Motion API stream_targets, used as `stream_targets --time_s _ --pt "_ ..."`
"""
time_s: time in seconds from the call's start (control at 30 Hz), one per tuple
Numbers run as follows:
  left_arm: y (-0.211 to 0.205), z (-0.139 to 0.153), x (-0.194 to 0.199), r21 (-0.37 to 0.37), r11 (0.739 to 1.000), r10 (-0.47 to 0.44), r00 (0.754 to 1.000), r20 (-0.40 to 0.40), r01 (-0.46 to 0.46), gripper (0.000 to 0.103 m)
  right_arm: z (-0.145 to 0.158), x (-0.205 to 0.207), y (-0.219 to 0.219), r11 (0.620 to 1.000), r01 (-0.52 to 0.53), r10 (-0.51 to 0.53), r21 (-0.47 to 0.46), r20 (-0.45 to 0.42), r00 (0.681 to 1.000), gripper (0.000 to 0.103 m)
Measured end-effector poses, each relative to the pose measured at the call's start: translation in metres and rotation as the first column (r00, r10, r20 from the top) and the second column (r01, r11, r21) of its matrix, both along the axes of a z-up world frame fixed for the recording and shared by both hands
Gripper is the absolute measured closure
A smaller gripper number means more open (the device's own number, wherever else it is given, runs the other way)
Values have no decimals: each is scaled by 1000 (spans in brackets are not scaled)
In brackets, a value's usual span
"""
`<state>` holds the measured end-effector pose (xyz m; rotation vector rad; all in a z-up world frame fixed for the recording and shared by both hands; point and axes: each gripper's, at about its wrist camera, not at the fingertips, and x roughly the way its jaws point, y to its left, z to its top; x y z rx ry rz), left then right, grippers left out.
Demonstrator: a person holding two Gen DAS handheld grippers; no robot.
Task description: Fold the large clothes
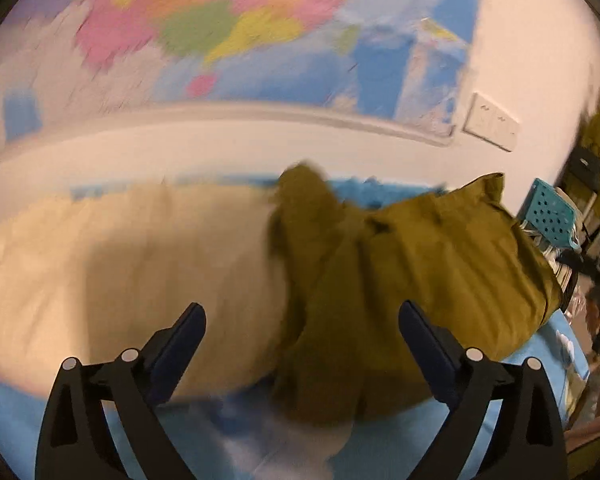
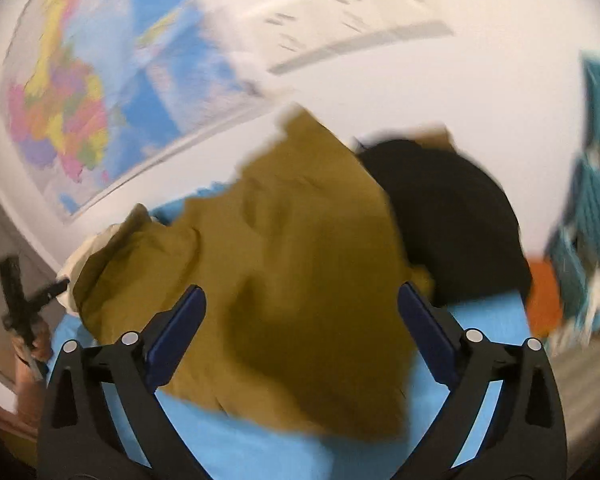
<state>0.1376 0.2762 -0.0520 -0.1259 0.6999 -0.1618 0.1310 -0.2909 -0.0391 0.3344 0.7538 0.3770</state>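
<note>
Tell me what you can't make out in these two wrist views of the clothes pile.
- Olive garment, both views: motion blur hides what kind it is.
- Black garment, right wrist view: partly under the olive one.
- Cream fabric, left wrist view: blurred.
- Wall map: lettering smeared.

Each gripper (image 1: 302,330) (image 2: 302,312): black frame, 2 navy pads, silver rivets.

Two fisheye views are taken from the wrists, each looking forward and downward between spread jaws. The olive garment (image 1: 420,264) on the blue-covered bench (image 1: 380,452) is seen close up in both, with the wall map (image 1: 228,28) behind.
</note>
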Motion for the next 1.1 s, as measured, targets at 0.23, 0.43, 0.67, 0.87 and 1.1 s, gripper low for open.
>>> stream_targets --time_s 0.23,0.43,0.67,0.87,1.1 --pt "-34 -37 2 9 996 -88 994 -60 89 9 -70 2 -17 987 0 22 158 -138 990 6" --pt "-44 -51 12 -120 986 -126 987 -103 114 73 -67 6 -5 973 -65 94 223 -122 988 61" --pt "-39 -3 -45 -256 945 -211 977 -11 201 85 5 -48 -17 932 -163 165 323 23 986 73" --pt "-44 -42 -85 -228 947 -262 955 -136 227 69 -8 -93 -42 947 -123 145 297 -56 988 69" --pt "-50 -30 -86 9 995 -101 990 -97 102 26 -43 -92 -56 990 48 -19 134 -206 978 19"
